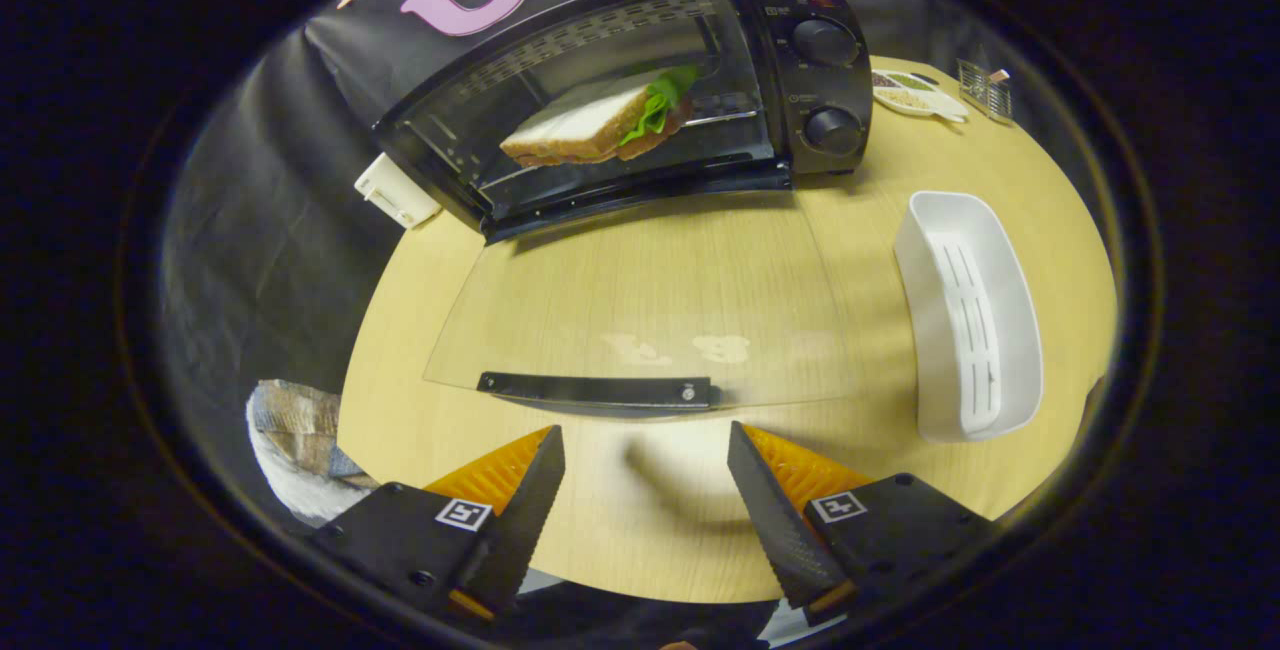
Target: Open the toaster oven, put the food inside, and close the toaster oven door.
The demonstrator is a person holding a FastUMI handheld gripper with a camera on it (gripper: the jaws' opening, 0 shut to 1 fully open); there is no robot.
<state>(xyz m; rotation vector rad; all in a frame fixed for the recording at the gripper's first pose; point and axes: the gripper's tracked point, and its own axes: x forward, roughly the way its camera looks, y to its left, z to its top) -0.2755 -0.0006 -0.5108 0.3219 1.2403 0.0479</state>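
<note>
My hand-held gripper (645, 490) sits low over the near edge of the bench (640, 550), fingers spread wide apart with nothing between them. They point straight ahead along the bench top, roughly level, toward the door handle (597, 390), which lies just ahead of the fingertips and apart from them.

The glass door (640, 300) of the toaster oven (640, 100) is swung fully down, flat and close over the bench. Beyond it, the sandwich (600, 125) rests on the rack inside the oven cavity, toward the far edge of the bench. So I judge opening and loading done; only closing the door is left.

To the right of the door, a white tray (975, 315) stands empty near the right edge of the bench. To lift the door I would need to get under or onto that handle.
</note>
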